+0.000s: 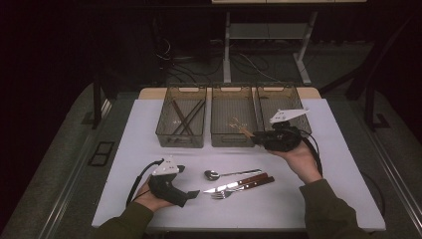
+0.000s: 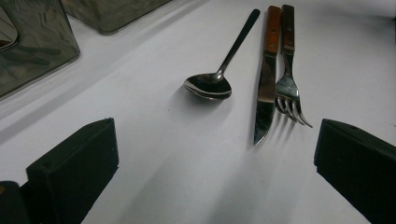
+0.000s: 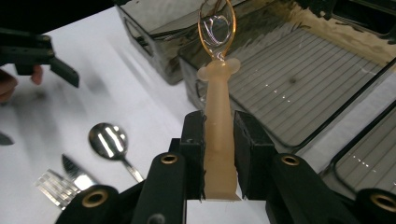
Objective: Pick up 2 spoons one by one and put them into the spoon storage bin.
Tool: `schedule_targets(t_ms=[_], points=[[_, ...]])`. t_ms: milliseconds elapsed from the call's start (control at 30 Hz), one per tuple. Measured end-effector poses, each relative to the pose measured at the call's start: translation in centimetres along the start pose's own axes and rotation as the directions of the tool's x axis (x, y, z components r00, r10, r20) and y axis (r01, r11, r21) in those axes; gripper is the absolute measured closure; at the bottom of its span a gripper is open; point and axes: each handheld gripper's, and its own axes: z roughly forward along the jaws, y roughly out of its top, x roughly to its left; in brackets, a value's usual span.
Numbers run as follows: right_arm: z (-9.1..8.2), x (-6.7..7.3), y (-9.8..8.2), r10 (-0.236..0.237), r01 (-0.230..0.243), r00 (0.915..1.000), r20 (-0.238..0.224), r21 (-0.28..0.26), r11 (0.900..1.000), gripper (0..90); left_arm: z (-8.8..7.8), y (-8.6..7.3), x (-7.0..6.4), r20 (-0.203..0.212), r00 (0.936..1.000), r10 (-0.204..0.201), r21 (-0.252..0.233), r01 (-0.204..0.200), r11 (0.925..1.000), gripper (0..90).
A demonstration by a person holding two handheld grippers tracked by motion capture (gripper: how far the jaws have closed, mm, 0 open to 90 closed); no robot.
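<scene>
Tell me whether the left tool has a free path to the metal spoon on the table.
Probably yes: the left tool is open, the spoon lies ahead with bare table between.

Peach spoon [image 3: 219, 135], black tongs [image 3: 219, 154]

Dark lab: white table [image 1: 124, 149], floor cables [image 1: 249, 64], desk legs [image 1: 226, 50].

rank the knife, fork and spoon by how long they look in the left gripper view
1. knife, longest.
2. fork and spoon: look alike in length, and the fork's handle runs off the top edge, so no ranking.
</scene>
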Motion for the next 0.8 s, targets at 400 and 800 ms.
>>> schedule_targets(t_ms=[400, 800], points=[[2.2, -2.3, 3.0, 0.041, -0.041, 0.9987, 0.032, 0.005, 0.999, 74.4, 0.0, 0.0, -0.1, 0.001, 1.0000, -0.002, -0.001, 0.002, 1.0000, 0.0], [6.1, -4.6, 3.6, 0.082, -0.086, 0.9951, 0.055, 0.075, 0.993, 74.2, 0.1, 0.0, -0.2, 0.006, 1.0000, -0.003, -0.005, 0.003, 1.0000, 0.0]])
